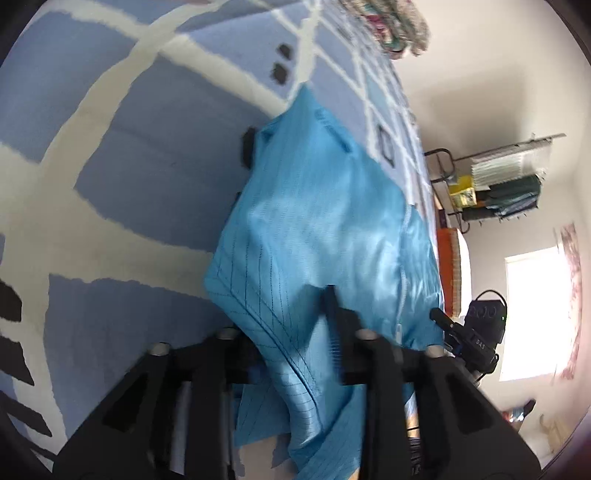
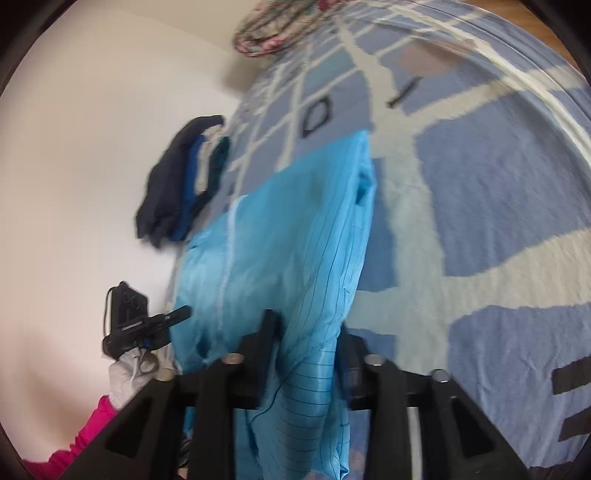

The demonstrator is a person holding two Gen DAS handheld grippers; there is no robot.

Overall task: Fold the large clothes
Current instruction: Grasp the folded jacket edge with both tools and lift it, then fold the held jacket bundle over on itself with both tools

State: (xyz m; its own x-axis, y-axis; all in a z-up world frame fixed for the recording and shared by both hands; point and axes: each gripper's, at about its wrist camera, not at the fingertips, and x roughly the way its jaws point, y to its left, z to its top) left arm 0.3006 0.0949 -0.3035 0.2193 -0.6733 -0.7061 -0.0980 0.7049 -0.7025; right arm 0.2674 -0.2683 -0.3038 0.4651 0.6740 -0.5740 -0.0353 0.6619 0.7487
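A shiny light-blue garment (image 1: 317, 221) with thin dark grid lines lies lengthwise on the bed, its near hem lifted. My left gripper (image 1: 284, 325) is shut on one corner of that hem. Its right finger (image 1: 332, 306) shows against the cloth, and the fabric covers the other finger. My right gripper (image 2: 306, 332) is shut on the other corner of the garment (image 2: 280, 229), with cloth bunched between both fingers and hanging below. Each wrist view catches the other gripper at the garment's edge: the right gripper (image 1: 441, 317) and the left gripper (image 2: 181, 314).
The bed cover (image 1: 129, 184) is blue with broad white lines. A stack of dark folded clothes (image 2: 184, 184) sits by the wall. A floral pile (image 2: 280, 26) lies at the bed's far end. A rack with clothes (image 1: 506, 184) and a bright window (image 1: 535, 314) stand beyond the bed. A pink sleeve (image 2: 92, 424) shows low down.
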